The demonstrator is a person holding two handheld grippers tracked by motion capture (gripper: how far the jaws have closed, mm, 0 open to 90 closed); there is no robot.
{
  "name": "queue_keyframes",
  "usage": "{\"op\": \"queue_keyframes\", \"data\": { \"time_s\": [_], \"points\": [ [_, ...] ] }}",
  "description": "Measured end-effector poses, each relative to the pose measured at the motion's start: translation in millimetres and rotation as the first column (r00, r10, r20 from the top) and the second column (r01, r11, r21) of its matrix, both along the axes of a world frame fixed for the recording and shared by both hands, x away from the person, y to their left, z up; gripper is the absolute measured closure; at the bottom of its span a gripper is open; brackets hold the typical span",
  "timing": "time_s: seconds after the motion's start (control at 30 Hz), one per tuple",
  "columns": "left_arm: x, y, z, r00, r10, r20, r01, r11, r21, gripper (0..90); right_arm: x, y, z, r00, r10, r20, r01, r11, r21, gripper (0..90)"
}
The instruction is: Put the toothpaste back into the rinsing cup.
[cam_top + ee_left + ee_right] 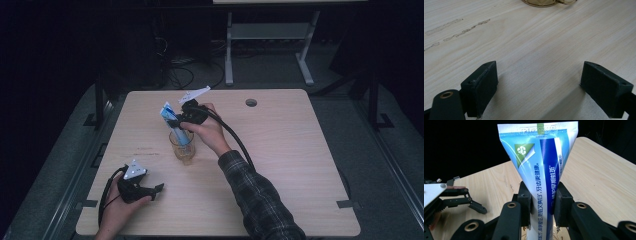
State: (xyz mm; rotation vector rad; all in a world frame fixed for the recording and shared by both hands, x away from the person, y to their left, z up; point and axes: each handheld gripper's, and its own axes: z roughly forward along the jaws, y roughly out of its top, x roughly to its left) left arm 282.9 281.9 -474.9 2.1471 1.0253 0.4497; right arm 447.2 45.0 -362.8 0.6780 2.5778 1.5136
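Pale wooden table [280, 165], dark room behind. Your right gripper [542, 203] clamps a blue-and-white toothpaste tube [541, 165], upright, lower end inside the amber glass cup [182, 146] mid-table. Your left gripper [539, 85] rests near the front-left edge, jaws wide, nothing between.
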Motion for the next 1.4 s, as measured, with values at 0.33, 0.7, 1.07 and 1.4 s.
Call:
{"op": "queue_keyframes", "data": {
  "time_s": [0.33,0.7,1.07,1.4],
  "points": [
    [-0.1,0.0,0.1,1.0,0.0,-0.001,0.0,1.0,0.001,13.2,-0.1,1.0,-3.0,1.0,0.0,0.005,0.0,1.0,-0.01,67.7],
    [-0.3,0.1,0.0,1.0,-0.001,0.002,0.001,1.0,0.001,13.2,-5.9,-18.3,3.8,0.9977,-0.061,0.03,0.059,0.997,0.04,50.1],
    [-0.3,-0.1,-0.2,1.0,0.0,0.002,0.0,1.0,-0.002,13.2,-17.9,-57.8,4.5,0.9947,-0.098,0.03,0.097,0.994,0.049,43.8],
    [-0.4,-0.2,-0.1,1.0,0.001,0.002,-0.001,1.0,-0.002,13.2,-36.7,-99.8,-3.0,0.9879,-0.151,0.037,0.15,0.988,0.035,40.4]
  ]
}}
